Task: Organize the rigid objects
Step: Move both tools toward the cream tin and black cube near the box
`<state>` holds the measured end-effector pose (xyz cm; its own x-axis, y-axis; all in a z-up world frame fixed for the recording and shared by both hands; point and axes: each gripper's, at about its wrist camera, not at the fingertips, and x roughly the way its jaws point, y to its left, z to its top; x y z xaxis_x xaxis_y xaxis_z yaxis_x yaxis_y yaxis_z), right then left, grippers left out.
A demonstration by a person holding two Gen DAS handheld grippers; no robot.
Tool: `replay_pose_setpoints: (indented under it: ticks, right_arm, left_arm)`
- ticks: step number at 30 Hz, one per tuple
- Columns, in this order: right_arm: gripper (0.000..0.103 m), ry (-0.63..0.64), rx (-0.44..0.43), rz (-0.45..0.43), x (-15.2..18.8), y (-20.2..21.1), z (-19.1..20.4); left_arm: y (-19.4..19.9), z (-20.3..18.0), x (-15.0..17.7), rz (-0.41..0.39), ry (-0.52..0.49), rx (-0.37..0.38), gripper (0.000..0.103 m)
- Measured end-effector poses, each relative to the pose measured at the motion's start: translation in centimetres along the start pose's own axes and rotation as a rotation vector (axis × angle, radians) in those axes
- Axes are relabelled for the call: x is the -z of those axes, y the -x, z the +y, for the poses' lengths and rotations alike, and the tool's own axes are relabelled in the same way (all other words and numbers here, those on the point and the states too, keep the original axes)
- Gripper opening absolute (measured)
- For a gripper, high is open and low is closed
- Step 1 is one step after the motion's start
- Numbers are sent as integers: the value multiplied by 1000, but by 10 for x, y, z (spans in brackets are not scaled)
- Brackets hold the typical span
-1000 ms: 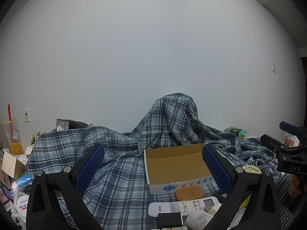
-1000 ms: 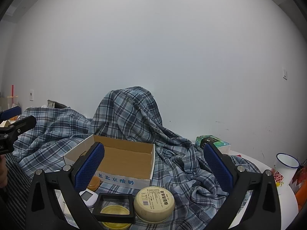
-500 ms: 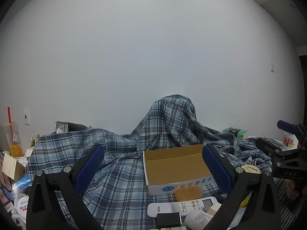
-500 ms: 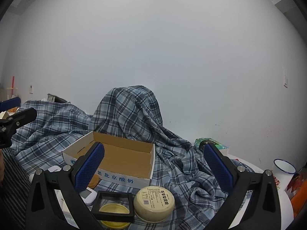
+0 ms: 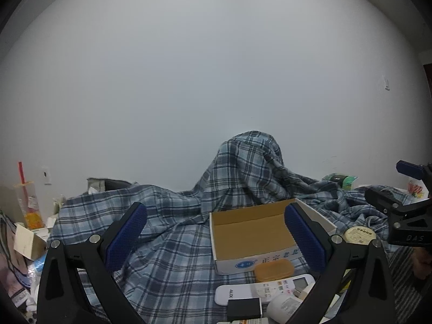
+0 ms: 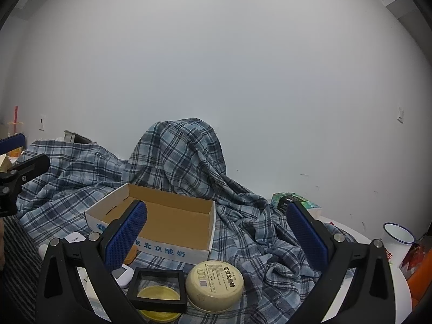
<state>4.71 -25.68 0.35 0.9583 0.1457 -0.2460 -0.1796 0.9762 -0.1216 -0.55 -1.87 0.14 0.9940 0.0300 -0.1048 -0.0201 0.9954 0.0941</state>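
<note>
- The cardboard box (image 6: 162, 224) sits open and empty on the plaid cloth (image 6: 243, 229) over the desk. In my judgement it is where the loose rigid things should go.
- Those things lie in a cluster just in front of the box: a round cream tin (image 6: 214, 284), a black square frame (image 6: 158, 287) with a yellow disc under it, a white remote (image 5: 266, 289), an orange case (image 5: 274, 268) touching the box's front wall, and a small black block (image 5: 244, 306).
- The right tongs (image 6: 216, 232) are spread wide and hold nothing. They hover above the tin and the frame.
- The left tongs (image 5: 216, 239) are likewise wide apart and empty, hanging above the remote and the orange case.
- The step in hand looks like choosing a first item. The tin, nearest the right tongs, seems the easy start: come down with one pad on each side of its wall and close on the widest part so it does not slip.
- The frame touches the tin's side, so a careless pad may nudge it.
- The box's front wall is low, but the load should still be lifted above its rim.
- The interior offers open room. A cloth mound rises behind it, and an enamel mug (image 6: 398, 233) stands well apart on the right.
</note>
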Motion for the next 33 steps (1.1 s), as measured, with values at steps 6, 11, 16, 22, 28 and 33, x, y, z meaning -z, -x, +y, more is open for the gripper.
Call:
replay_pose_setpoints:
  ticks: [6, 11, 16, 22, 28, 33]
  right_arm:
    - [103, -8, -2, 13, 0, -2, -2]
    - [103, -7, 4, 6, 1, 0, -1]
    - [103, -4, 5, 3, 1, 1, 0]
    - [103, -1, -3, 8, 0, 0, 2]
    - [103, -45, -30, 73, -14, -8, -4]
    - [103, -120, -36, 88, -47, 6, -21]
  left_arm:
    - [0, 5, 1, 1, 12, 5, 103]
    - [0, 10, 1, -4, 25, -11, 103]
    - [-1, 10, 2, 5, 37, 19, 103]
    - [5, 6, -2, -13, 24, 46, 103]
    - [7, 14, -26, 74, 78, 91, 103]
    - [7, 23, -49, 136, 122, 92, 103]
